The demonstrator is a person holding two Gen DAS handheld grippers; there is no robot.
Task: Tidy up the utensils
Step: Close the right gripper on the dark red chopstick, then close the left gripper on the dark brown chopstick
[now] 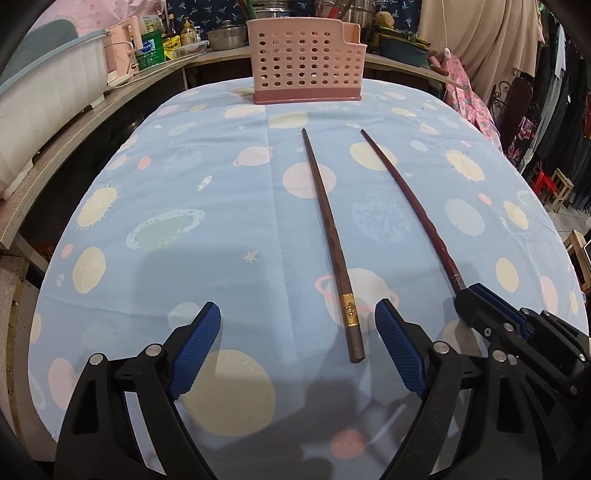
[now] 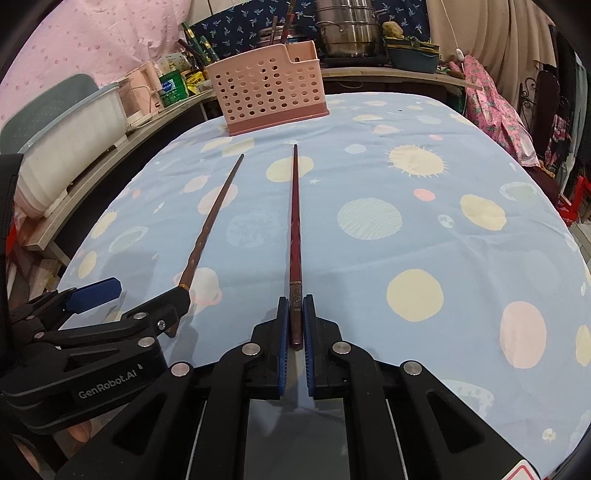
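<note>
Two dark wooden chopsticks lie on the blue planet-print tablecloth [image 1: 207, 236], pointing toward a pink perforated utensil basket [image 1: 306, 59] at the table's far edge. My left gripper [image 1: 297, 339] is open, its blue pads either side of the thick end of the brown gold-banded chopstick [image 1: 325, 229]. My right gripper [image 2: 295, 325] is shut on the thick end of the reddish chopstick [image 2: 294, 221], which still rests along the cloth. The right gripper also shows in the left wrist view [image 1: 491, 314]. The left gripper [image 2: 136, 295], brown chopstick [image 2: 210, 225] and basket [image 2: 269, 88] show in the right wrist view.
A wooden counter [image 1: 74, 136] runs along the left with a white tub [image 1: 44, 99], bottles and pots. Steel pots [image 2: 347, 29] and a blue basin stand behind the basket. Pink cloth [image 2: 495, 107] and chairs are at the right.
</note>
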